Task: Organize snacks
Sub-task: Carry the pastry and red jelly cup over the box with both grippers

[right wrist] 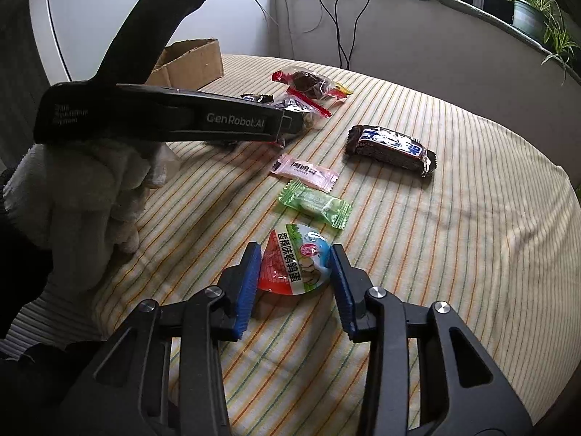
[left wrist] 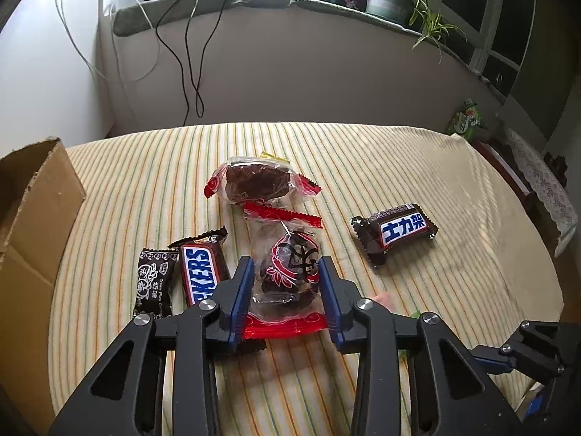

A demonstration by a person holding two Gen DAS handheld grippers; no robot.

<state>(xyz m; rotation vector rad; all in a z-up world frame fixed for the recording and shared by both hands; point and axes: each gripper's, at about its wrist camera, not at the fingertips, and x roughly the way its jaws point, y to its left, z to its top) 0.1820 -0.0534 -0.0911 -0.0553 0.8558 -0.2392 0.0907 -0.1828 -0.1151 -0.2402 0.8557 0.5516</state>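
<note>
Left tool (left wrist: 286,283) around date packet (left wrist: 290,272)

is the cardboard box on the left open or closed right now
Open. The cardboard box at the table's far left has its top flap standing up, with no lid across. Its contents cannot be seen in either view.

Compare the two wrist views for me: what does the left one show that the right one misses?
Left wrist only: the small dark plum candy beside the English-label Snickers.

Right wrist only: the pink candy, green candy and quail egg pack between the right tool.

Both: the cardboard box, the clear red-edged packets and the Chinese-label Snickers.
</note>
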